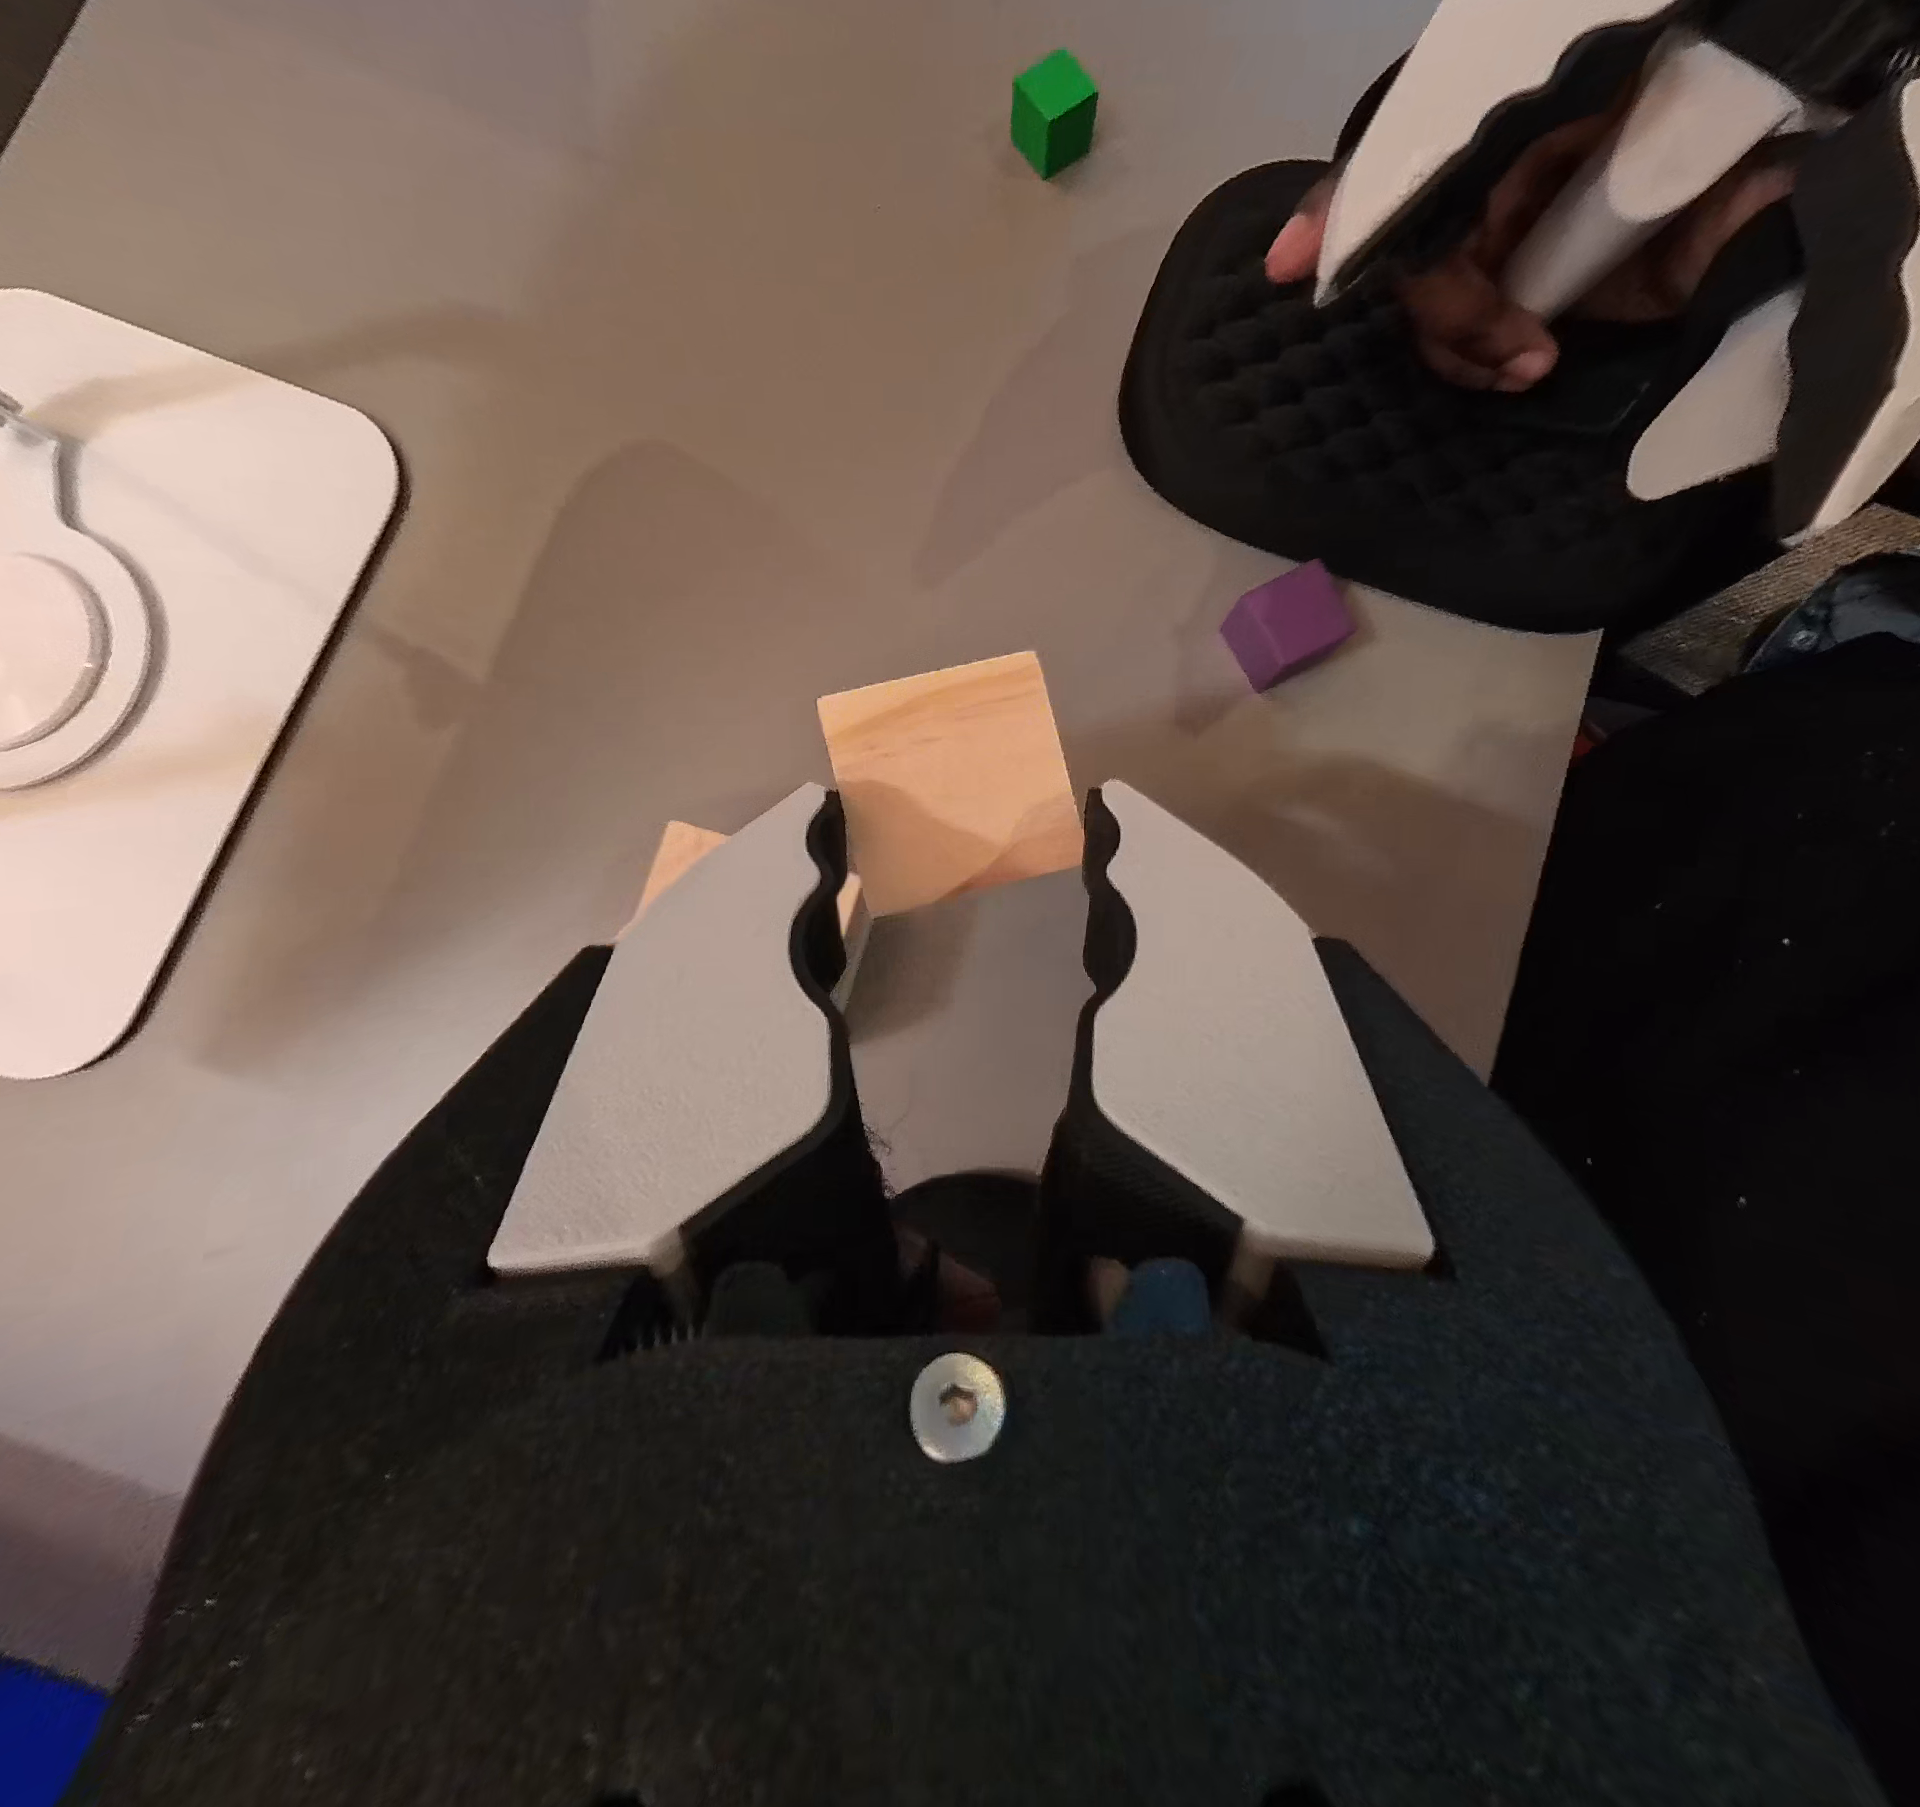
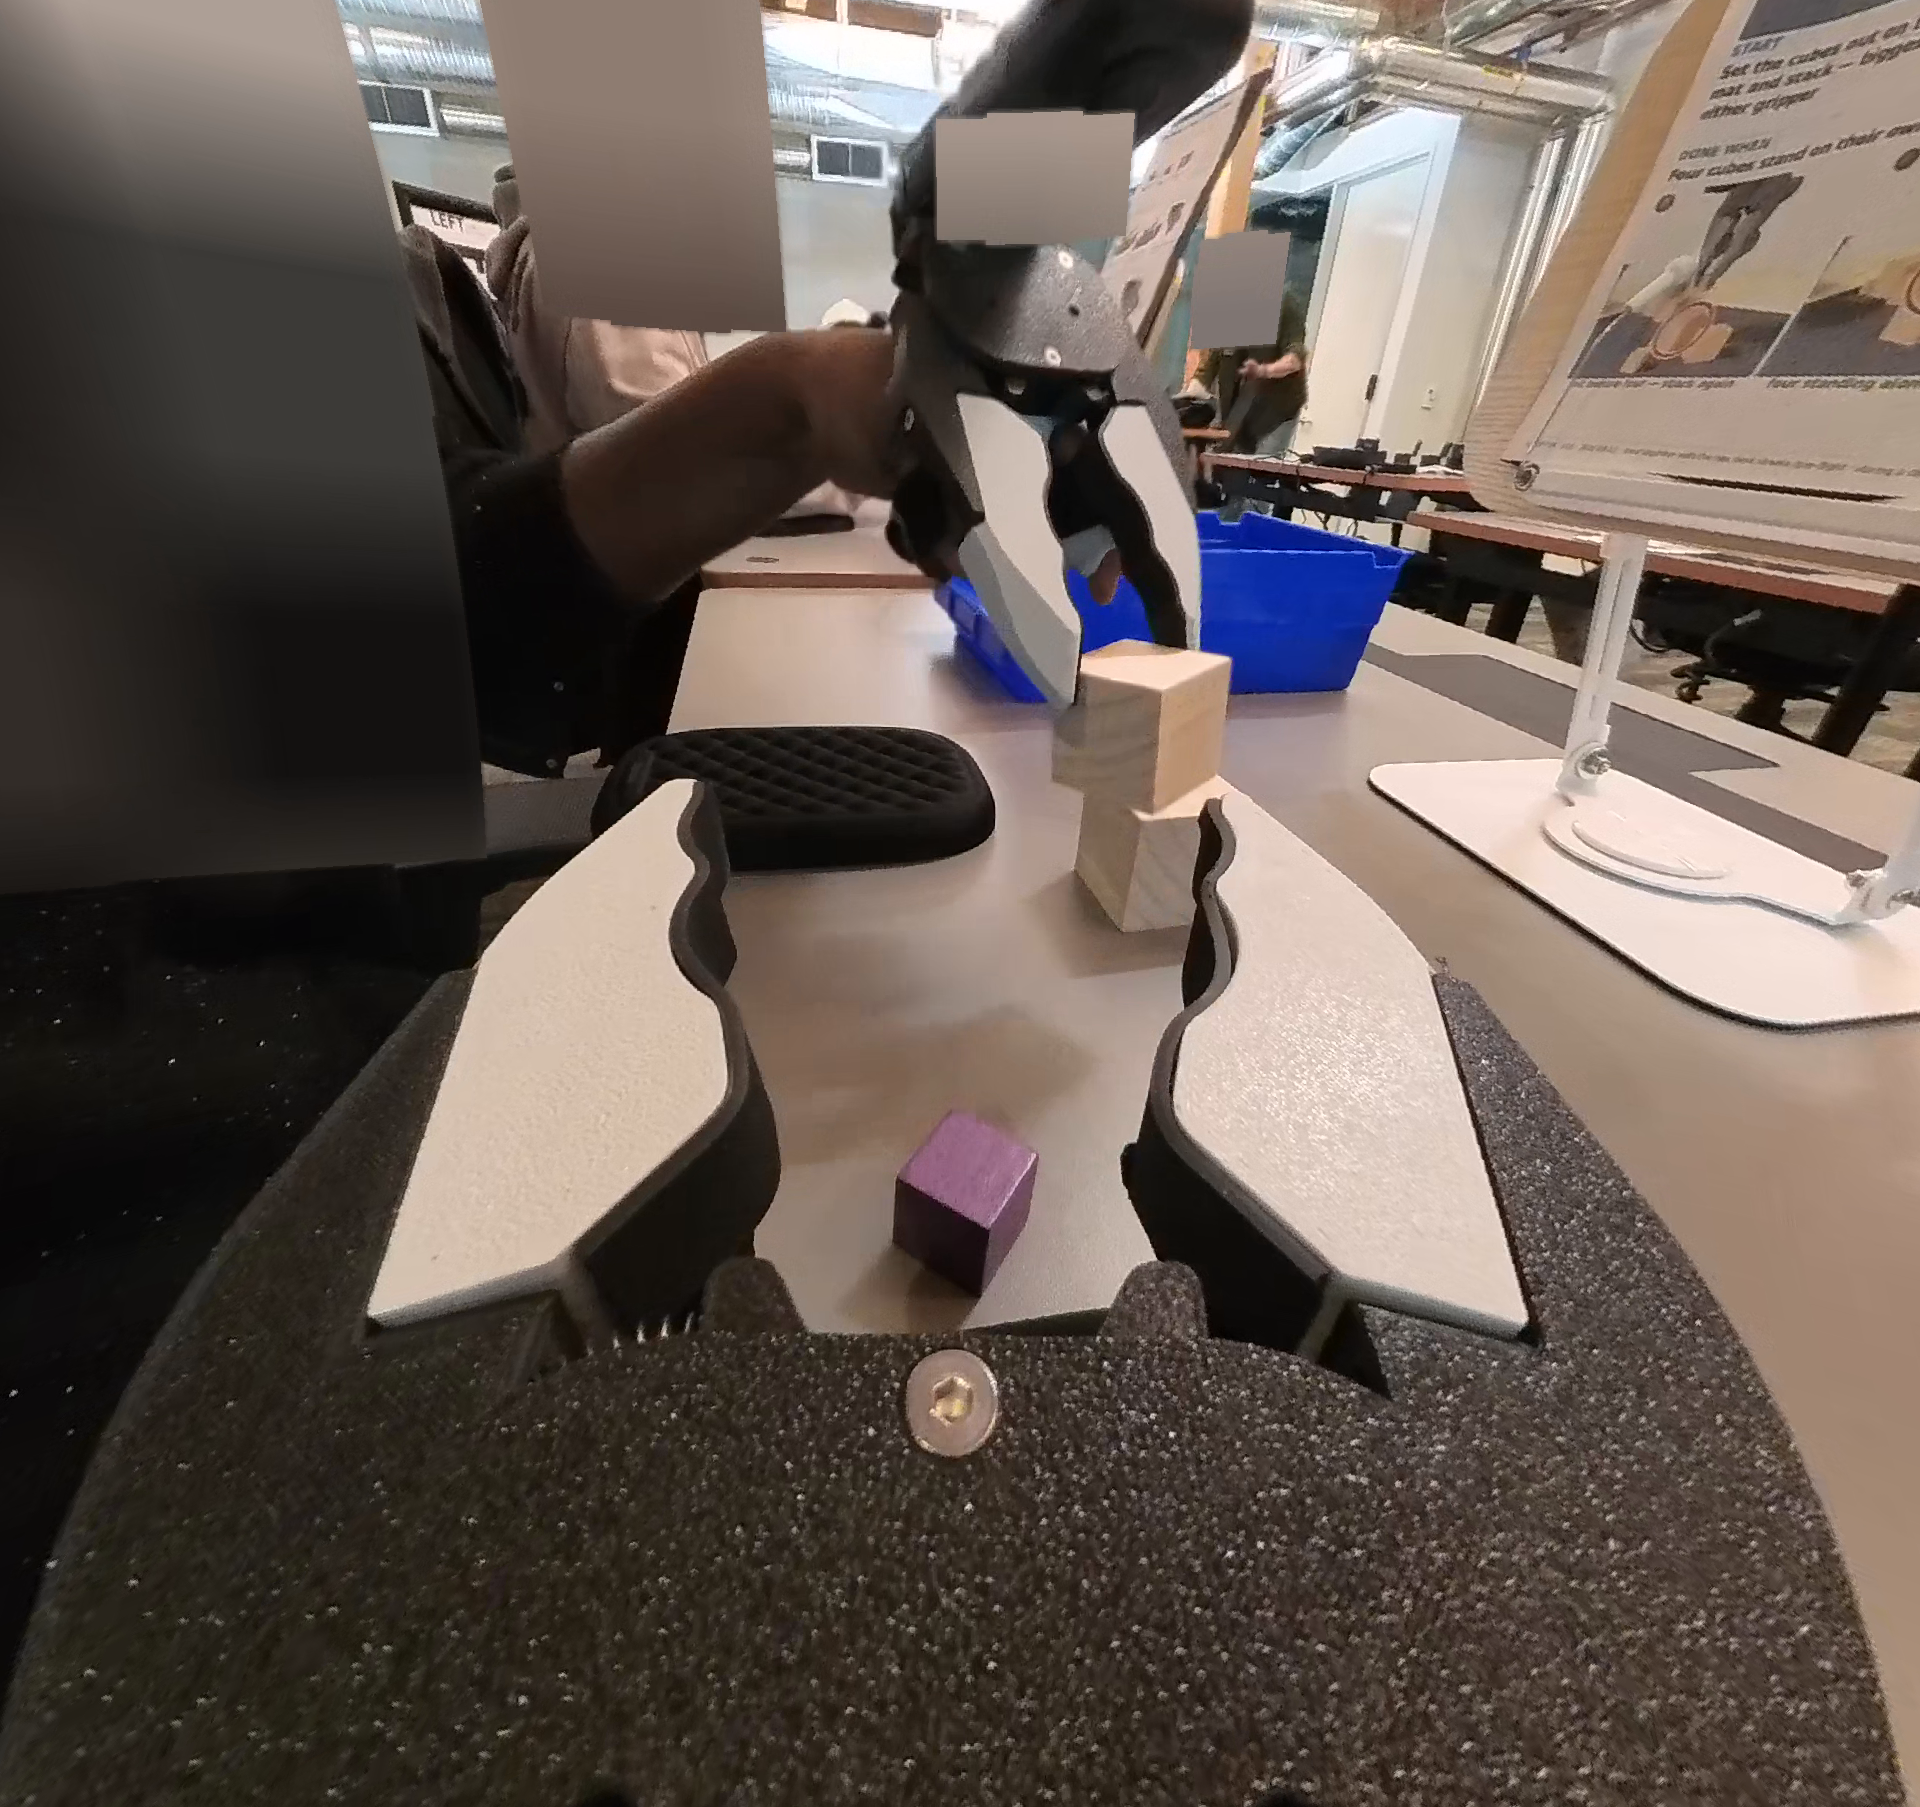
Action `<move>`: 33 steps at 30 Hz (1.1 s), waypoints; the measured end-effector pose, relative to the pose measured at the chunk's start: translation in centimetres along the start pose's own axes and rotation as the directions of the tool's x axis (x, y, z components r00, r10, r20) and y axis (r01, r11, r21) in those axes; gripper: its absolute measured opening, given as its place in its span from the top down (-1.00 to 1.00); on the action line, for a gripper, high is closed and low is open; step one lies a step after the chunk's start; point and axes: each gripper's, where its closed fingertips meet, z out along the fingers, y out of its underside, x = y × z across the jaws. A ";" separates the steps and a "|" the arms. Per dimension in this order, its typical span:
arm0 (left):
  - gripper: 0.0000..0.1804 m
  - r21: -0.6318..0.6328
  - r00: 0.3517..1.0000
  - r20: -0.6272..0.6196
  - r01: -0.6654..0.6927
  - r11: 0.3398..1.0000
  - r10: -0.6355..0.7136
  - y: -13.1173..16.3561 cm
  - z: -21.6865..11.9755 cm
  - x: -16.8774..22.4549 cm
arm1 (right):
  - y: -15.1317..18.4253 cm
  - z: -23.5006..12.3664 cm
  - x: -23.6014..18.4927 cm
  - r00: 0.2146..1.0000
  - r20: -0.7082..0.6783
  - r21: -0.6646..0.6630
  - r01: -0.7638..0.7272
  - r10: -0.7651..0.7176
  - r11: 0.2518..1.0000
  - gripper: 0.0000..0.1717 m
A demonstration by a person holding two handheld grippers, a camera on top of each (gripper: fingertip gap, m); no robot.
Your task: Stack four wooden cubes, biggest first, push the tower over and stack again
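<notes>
Where the left wrist view looks down on the table (image 1: 623, 303), the left gripper (image 1: 956, 801) pinches the top cube (image 1: 945, 749), a pad against each of two opposite faces. That wooden cube sits skewed over the lower cube (image 1: 681, 848), which peeks out beside the left finger. A purple cube (image 1: 1288, 623) lies to the right, near a black pad (image 1: 1351, 469); the right gripper (image 1: 1439, 297) hangs over that pad. A green cube (image 1: 1052, 110) stands well apart, and a white stand base (image 1: 208, 614) lies at the left

From the right wrist view, the right gripper's fingers are spread wide and press on nothing – the purple cube lies on the table between them, untouched. Beyond, the two wooden cubes stand stacked, the top one turned and overhanging, with the left gripper's fingers down over its sides. A blue bin (image 2: 1299, 604) stands behind
</notes>
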 end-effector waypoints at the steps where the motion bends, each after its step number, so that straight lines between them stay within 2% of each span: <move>1: 0.52 0.000 1.000 -0.007 -0.008 1.000 0.008 0.0 -0.2 -0.2 | 0.0 0.0 0.0 1.000 0.000 0.001 0.000 0.000 1.000 0.01; 11: 0.52 -0.007 0.990 -0.099 -0.106 0.994 0.104 1.0 -1.6 -1.9 | 0.0 0.0 0.0 1.000 -0.002 -0.001 -0.002 0.002 1.000 0.01; 18: 0.52 -0.081 0.974 -0.130 -0.198 0.977 0.186 2.6 -1.5 -3.1 | 0.0 0.0 0.1 1.000 0.000 0.001 -0.008 0.008 1.000 0.01; 20: 0.52 -0.094 0.958 -0.151 -0.258 0.961 0.243 2.9 -1.6 -3.4 | 0.0 0.0 0.1 1.000 0.000 0.001 -0.007 0.007 1.000 0.02; 25: 0.52 -0.078 0.889 -0.315 -0.374 0.924 0.333 3.6 -1.4 -3.6 | 0.0 0.1 0.0 1.000 -0.002 -0.001 -0.002 0.002 1.000 0.03; 28: 0.52 -0.047 0.867 -0.354 -0.392 0.919 0.352 3.2 -0.8 -4.1 | 0.0 0.0 0.1 1.000 -0.003 0.000 -0.003 0.003 1.000 0.03; 33: 0.52 -0.056 0.865 -0.374 -0.382 0.923 0.335 3.6 0.1 -5.0 | -0.1 0.0 0.1 1.000 -0.001 0.010 -0.013 0.013 1.000 0.03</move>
